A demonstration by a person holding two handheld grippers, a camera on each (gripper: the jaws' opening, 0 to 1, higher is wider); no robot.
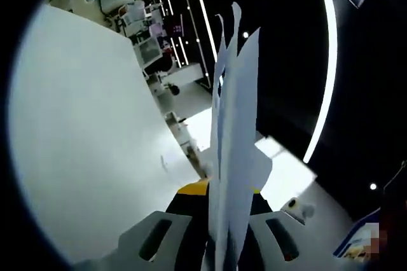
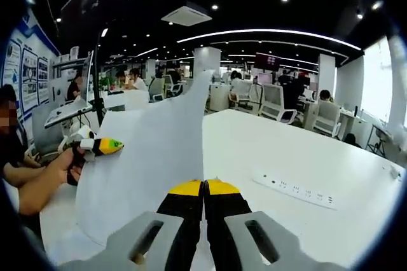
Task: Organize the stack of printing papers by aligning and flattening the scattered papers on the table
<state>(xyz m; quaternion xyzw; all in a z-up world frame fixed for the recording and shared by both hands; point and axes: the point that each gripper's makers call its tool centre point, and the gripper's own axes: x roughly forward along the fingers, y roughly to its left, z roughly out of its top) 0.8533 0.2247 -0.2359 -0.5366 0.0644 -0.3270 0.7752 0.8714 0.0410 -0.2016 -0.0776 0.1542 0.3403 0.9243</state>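
In the left gripper view, the left gripper [image 1: 224, 245] clenches a sheaf of papers [image 1: 234, 150] between its yellow-tipped jaws; the sheets stand on edge and run up through the middle of the picture, their top corners splayed slightly apart. They block much of what lies straight ahead. Beside them spreads the white table [image 1: 82, 150], tilted in this rolled view, and past its edge sit office chairs and desks [image 1: 137, 26] under long ceiling light strips [image 1: 327, 67].

In the right gripper view, the right gripper [image 2: 204, 187] has its jaws pressed together at the tips; whether a sheet edge is caught between them cannot be told. Just beyond the tips a large curved sheet of the papers [image 2: 152, 156] rises from the table [image 2: 299, 150] and hides the ground behind it. At the sheet's left edge the other gripper's yellow and green tip [image 2: 105, 146] shows, held in a person's hand [image 2: 68, 164]. Right of the sheet a white power strip [image 2: 294, 189] lies flat on the table. Farther off stand monitors [image 2: 70, 102], chairs [image 2: 273, 102] and seated people in an open office.
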